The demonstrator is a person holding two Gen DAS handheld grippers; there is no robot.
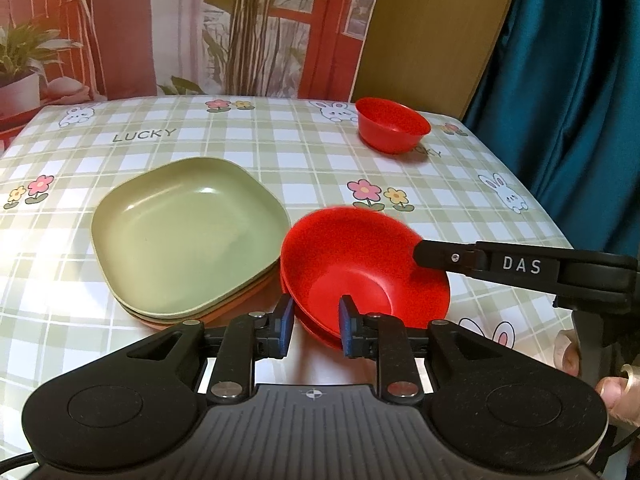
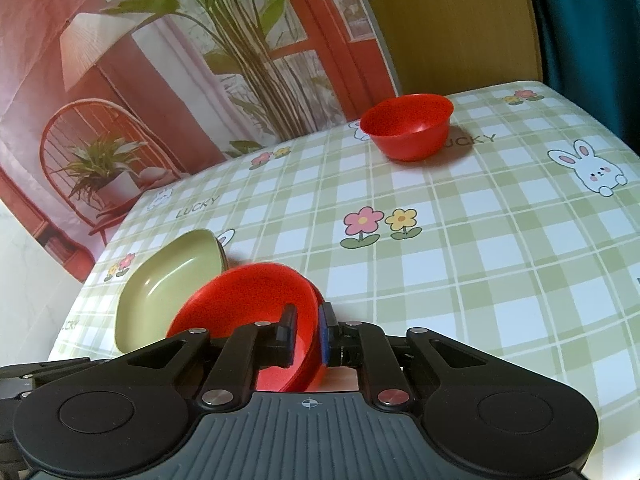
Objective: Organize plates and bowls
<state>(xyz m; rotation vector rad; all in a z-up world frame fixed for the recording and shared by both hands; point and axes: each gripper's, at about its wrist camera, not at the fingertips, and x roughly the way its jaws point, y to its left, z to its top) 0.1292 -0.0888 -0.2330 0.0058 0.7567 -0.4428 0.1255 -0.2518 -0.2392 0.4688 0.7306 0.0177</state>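
Note:
A stack of square plates, green on top (image 1: 188, 236), lies on the checked tablecloth; it also shows in the right wrist view (image 2: 168, 280). Beside it two red bowls are nested (image 1: 360, 276). My right gripper (image 2: 307, 334) is shut on the top bowl's rim (image 2: 248, 300) and reaches in from the right in the left wrist view (image 1: 424, 254). My left gripper (image 1: 315, 328) stands around the near rim of the red bowls, its jaws apart. A third red bowl (image 1: 392, 124) stands alone at the far right, also seen in the right wrist view (image 2: 408, 126).
The table (image 2: 480, 264) ends at the right by a teal curtain (image 1: 568, 92). A printed backdrop (image 1: 200, 28) and a brown board (image 1: 432, 32) stand behind the far edge.

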